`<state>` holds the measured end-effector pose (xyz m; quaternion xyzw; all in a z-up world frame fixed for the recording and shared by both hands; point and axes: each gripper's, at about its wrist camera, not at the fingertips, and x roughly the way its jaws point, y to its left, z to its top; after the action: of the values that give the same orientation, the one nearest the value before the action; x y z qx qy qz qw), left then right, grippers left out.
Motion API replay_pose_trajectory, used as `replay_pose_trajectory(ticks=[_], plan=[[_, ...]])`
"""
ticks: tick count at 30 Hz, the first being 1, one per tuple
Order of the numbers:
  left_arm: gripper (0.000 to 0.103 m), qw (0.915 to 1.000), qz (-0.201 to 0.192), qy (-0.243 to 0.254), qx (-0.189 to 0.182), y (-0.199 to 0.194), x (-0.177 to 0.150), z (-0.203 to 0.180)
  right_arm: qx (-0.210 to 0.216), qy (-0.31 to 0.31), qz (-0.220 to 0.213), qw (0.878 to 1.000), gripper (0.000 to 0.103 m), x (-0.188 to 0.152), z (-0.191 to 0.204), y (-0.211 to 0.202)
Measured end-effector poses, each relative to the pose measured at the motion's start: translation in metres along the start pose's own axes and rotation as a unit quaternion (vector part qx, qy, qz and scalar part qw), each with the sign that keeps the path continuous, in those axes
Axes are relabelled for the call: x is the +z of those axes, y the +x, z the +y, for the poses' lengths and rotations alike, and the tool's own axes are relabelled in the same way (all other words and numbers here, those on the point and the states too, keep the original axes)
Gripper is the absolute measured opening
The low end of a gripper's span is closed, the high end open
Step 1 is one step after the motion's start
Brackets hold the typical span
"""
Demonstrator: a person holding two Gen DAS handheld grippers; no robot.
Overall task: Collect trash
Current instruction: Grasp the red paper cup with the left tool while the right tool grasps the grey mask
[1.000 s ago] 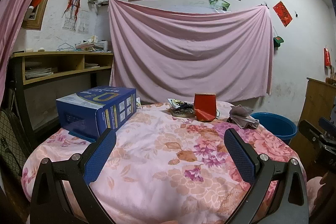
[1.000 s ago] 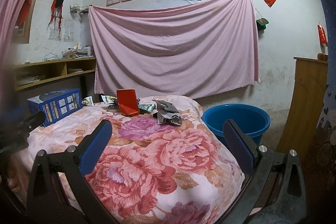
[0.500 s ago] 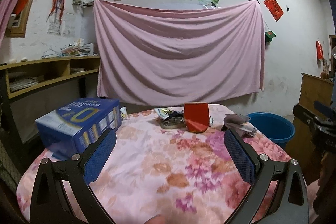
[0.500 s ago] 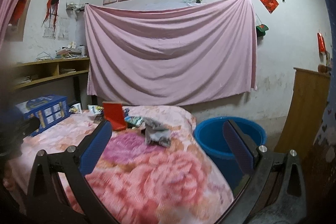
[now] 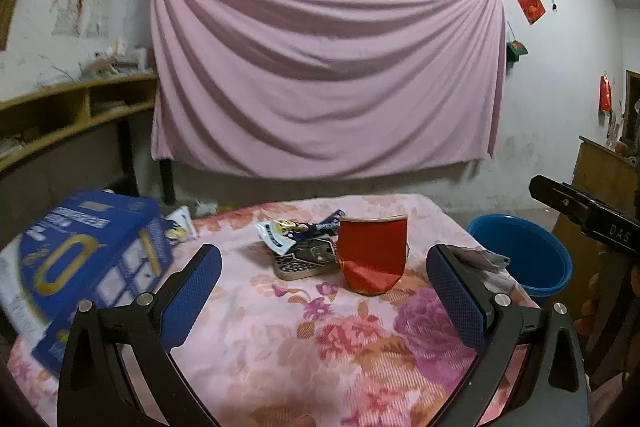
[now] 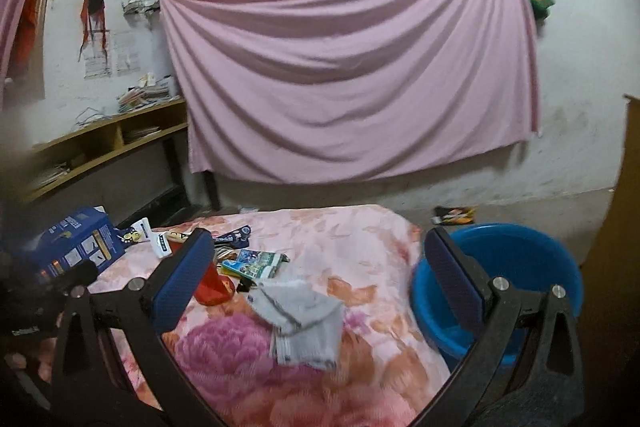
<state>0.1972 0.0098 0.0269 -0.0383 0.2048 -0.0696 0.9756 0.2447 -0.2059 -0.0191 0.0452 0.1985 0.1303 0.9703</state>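
Both tools hover over the flowered tabletop (image 5: pixel 320 347) with nothing in them: the left hand-held gripper (image 5: pixel 324 291) has its blue pads spread wide, and the right hand-held gripper (image 6: pixel 312 283) is just as wide apart. The landmark is the blue bucket (image 6: pixel 520 267), standing on the floor just off the tabletop's edge. Nearest it lies the crumpled grey paper (image 6: pixel 304 319), framed between the right tool's pads and looking like the first pick. Farther from the bucket sits the red pouch (image 5: pixel 374 255), upright and sagging, touching a flat patterned tin (image 5: pixel 304 263) with torn wrappers (image 5: pixel 296 231) heaped on it. Farthest from the bucket is the blue box (image 5: pixel 92 259).

To do this well, I'd say: come down on the grey paper's bunched middle, not its thin edge, and keep the lower pad clear of the cloth so the cover isn't pinched too. The left tool, lined up on the pouch, should squeeze gently, since it will probably fold. One wrapper (image 6: pixel 454 215) lies on the floor beyond the bucket.
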Motion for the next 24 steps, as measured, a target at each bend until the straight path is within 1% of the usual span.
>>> replay_pose_trajectory(ticks=[2, 4, 7, 8, 9, 10, 12, 15, 19, 20, 21, 24], plan=[[0.1, 0.9998, 0.018, -0.004, -0.01, 0.016, 0.003, 0.004, 0.019, -0.003, 0.018, 1.0, 0.103, 0.001, 0.0, 0.015], [0.099, 0.9991, 0.035, -0.01, -0.02, 0.03, 0.006, 0.007, 0.029, -0.014, 0.043, 0.999, 0.103, -0.001, 0.001, 0.03], [0.094, 0.9965, 0.068, -0.02, -0.045, 0.053, 0.007, 0.01, 0.026, -0.032, 0.085, 0.996, 0.103, -0.01, 0.0, 0.05], [0.088, 0.9946, 0.083, -0.022, -0.057, 0.061, 0.007, 0.012, 0.025, -0.032, 0.095, 0.995, 0.103, -0.013, -0.002, 0.055], [0.079, 0.9926, 0.095, -0.025, -0.071, 0.069, 0.005, 0.012, 0.029, -0.03, 0.107, 0.993, 0.103, -0.015, -0.004, 0.06], [0.076, 0.9897, 0.112, -0.027, -0.085, 0.077, 0.004, 0.013, 0.037, -0.025, 0.122, 0.992, 0.103, -0.018, -0.006, 0.065], [0.065, 0.9857, 0.132, -0.028, -0.102, 0.09, 0.002, 0.011, 0.051, -0.015, 0.145, 0.988, 0.103, -0.02, -0.011, 0.072], [0.055, 0.9797, 0.154, -0.032, -0.124, 0.101, 0.002, 0.008, 0.059, -0.015, 0.173, 0.983, 0.103, -0.024, -0.013, 0.081], [0.047, 0.9732, 0.174, -0.033, -0.147, 0.11, 0.003, 0.004, 0.077, -0.016, 0.211, 0.974, 0.103, -0.032, -0.011, 0.093], [0.042, 0.9717, 0.178, -0.033, -0.151, 0.112, 0.003, 0.003, 0.08, -0.016, 0.218, 0.973, 0.103, -0.033, -0.01, 0.094], [0.035, 0.9701, 0.182, -0.034, -0.156, 0.113, 0.003, 0.002, 0.081, -0.019, 0.224, 0.971, 0.103, -0.035, -0.008, 0.096], [0.025, 0.9664, 0.195, -0.036, -0.164, 0.115, 0.001, 0.001, 0.076, -0.028, 0.234, 0.969, 0.102, -0.037, -0.004, 0.099]])
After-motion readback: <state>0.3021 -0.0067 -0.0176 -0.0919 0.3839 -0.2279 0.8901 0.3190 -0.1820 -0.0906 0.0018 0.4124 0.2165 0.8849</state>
